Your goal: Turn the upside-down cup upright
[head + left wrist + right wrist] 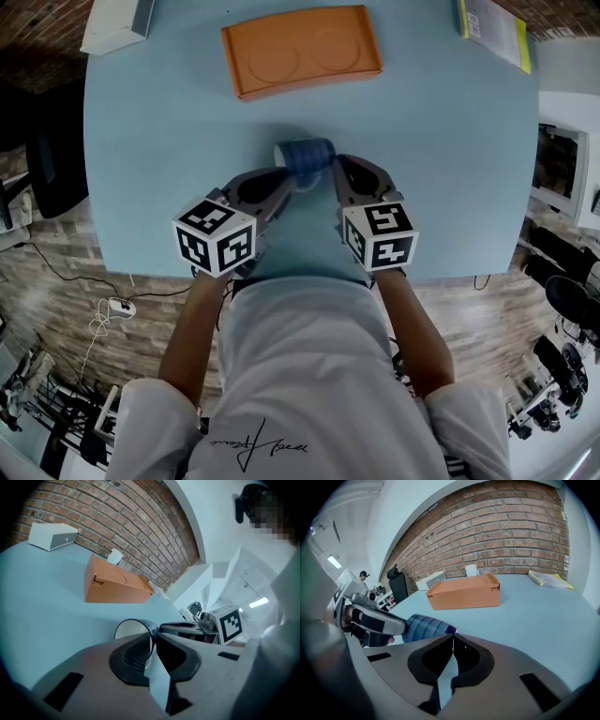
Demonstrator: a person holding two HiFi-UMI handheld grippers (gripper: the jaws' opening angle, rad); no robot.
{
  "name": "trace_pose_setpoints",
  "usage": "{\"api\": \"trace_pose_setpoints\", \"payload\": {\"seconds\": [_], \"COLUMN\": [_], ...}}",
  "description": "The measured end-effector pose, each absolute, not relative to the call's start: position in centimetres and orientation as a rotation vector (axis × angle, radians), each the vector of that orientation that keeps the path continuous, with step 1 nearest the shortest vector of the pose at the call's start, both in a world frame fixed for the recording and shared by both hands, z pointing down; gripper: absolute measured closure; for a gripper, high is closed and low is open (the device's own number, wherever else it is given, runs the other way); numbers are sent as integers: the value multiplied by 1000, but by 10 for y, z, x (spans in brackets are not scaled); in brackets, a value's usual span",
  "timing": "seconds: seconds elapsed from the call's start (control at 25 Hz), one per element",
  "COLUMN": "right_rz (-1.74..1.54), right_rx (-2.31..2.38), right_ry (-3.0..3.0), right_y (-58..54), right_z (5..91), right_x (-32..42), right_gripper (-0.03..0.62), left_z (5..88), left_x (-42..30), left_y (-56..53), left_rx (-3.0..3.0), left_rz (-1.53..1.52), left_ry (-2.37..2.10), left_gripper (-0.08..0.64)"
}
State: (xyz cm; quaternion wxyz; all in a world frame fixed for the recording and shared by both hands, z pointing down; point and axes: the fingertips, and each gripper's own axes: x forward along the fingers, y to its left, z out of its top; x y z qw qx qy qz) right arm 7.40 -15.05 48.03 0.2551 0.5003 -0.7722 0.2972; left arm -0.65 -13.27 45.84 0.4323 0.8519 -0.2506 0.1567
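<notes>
The blue ribbed cup point(307, 156) lies on its side near the middle of the light blue table point(150, 169), its white inside facing left. My left gripper point(298, 178) is shut on the cup's rim point(151, 641), with one jaw inside the mouth and one outside. In the right gripper view the cup point(424, 626) sticks out from the left gripper point(375, 620) with its base pointing right. My right gripper point(336, 165) is shut with nothing in it, its tips point(452, 637) right beside the cup's base. Whether the cup touches the table I cannot tell.
An orange lidded box point(302, 50) sits at the far middle of the table, with a small white cup point(471, 570) behind it. A white box point(114, 23) lies at the far left corner and a yellow book point(495, 28) at the far right.
</notes>
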Motion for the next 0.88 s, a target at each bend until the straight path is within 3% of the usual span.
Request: {"api": "trace_pose_setpoints", "payload": {"seconds": [0.88], "right_rz": [830], "right_rx": [1347], "right_ry": [-2083], "right_y": [-152], "right_z": [487], "right_x": [77], "right_gripper": [571], "left_z": [445], "left_x": [5], "left_y": [-139], "left_rx": [2136], "left_rz": [357], "left_ry": [-614], "left_gripper": [514]}}
